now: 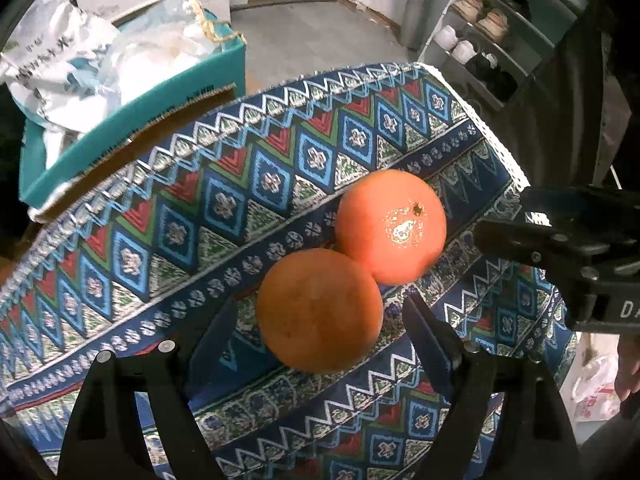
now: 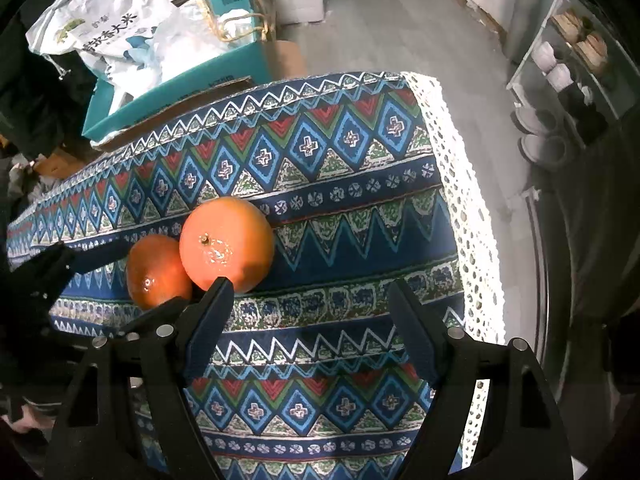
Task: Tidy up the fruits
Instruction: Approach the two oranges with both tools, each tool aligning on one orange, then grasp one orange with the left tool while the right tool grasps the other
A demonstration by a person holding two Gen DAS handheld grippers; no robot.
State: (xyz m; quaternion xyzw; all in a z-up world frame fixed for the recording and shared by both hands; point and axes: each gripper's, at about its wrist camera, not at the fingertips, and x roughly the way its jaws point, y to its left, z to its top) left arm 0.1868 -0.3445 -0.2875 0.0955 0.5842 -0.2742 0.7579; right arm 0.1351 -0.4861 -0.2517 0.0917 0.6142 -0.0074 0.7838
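Note:
Two oranges touch each other on a patterned blue cloth (image 1: 200, 208). In the left wrist view the near orange (image 1: 319, 310) lies between the open fingers of my left gripper (image 1: 320, 320), neither finger touching it; the far orange (image 1: 391, 226) sits just behind. My right gripper (image 1: 520, 240) enters from the right, beside the far orange. In the right wrist view my right gripper (image 2: 310, 304) is open and empty over the cloth (image 2: 340, 240); the bigger orange (image 2: 227, 243) is just past its left finger (image 2: 212, 308), the other orange (image 2: 158, 272) to its left. My left gripper (image 2: 90, 258) reaches in from the left.
A teal cardboard box (image 1: 132, 108) stuffed with white bags stands behind the table, also in the right wrist view (image 2: 180, 84). The cloth's white lace edge (image 2: 464, 200) marks the table's right end. A shoe rack (image 1: 480, 36) stands on the grey floor at right.

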